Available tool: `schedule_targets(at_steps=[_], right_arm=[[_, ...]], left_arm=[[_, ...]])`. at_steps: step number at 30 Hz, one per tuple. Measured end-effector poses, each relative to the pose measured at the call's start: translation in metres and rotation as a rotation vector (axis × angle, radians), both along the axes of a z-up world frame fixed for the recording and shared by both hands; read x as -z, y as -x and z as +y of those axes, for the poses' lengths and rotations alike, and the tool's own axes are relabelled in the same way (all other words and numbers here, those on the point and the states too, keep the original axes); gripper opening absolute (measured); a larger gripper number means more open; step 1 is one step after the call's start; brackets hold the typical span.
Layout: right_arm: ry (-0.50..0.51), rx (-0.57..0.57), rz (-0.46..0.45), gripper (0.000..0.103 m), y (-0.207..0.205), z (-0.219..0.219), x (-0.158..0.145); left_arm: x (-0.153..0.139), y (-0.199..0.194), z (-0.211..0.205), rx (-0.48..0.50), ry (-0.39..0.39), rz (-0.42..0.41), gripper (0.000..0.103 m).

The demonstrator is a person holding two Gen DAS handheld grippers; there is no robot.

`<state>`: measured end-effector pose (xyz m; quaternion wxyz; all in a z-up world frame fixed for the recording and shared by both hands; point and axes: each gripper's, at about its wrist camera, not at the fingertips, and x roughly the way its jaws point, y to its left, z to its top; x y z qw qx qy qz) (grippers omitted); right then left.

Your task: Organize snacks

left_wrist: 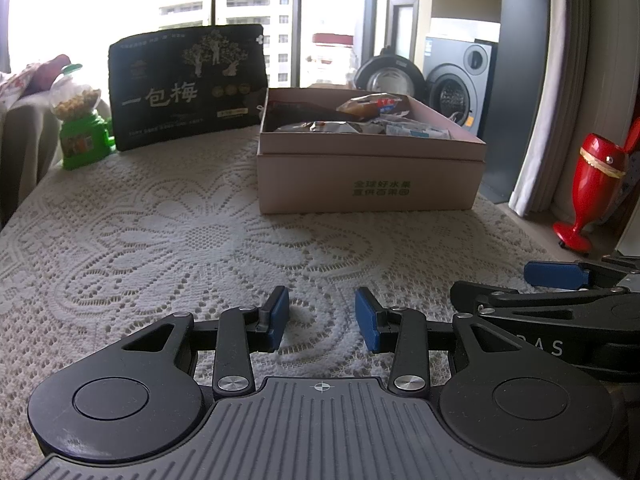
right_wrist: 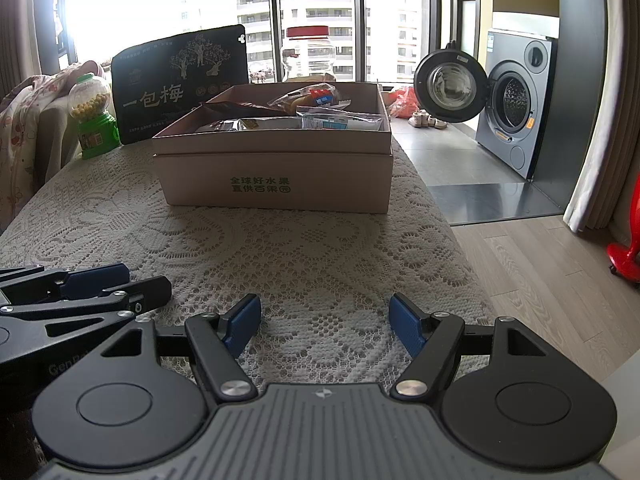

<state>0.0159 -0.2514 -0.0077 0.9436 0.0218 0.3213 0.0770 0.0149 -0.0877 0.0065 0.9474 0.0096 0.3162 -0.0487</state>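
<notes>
A pink cardboard box (left_wrist: 368, 184) (right_wrist: 276, 184) stands open on the lace-covered table, holding several wrapped snacks (left_wrist: 360, 120) (right_wrist: 304, 114). Behind it leans a large black plum bag (left_wrist: 188, 84) (right_wrist: 176, 80). A green candy dispenser (left_wrist: 82, 120) (right_wrist: 94, 120) stands to its left. My left gripper (left_wrist: 322, 318) hovers low over the lace near the front edge, open with nothing between its blue pads. My right gripper (right_wrist: 324, 326) is beside it, open wider and also empty. Each gripper shows at the edge of the other's view.
A clear jar with a red lid (right_wrist: 308, 52) stands behind the box. The table's right edge (right_wrist: 448, 232) drops to a wooden floor. A washing machine (right_wrist: 516, 104) with its door open and a red vase-shaped object (left_wrist: 592, 184) stand to the right.
</notes>
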Motion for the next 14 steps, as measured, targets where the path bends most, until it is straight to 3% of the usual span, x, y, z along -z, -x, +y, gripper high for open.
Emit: schedule_targets(at_steps=[14], right_arm=[[0.000, 0.000, 0.000, 0.072, -0.0001, -0.0002, 0.0001]], left_arm=[[0.0000, 0.0002, -0.0001, 0.000, 0.004, 0.000, 0.042]])
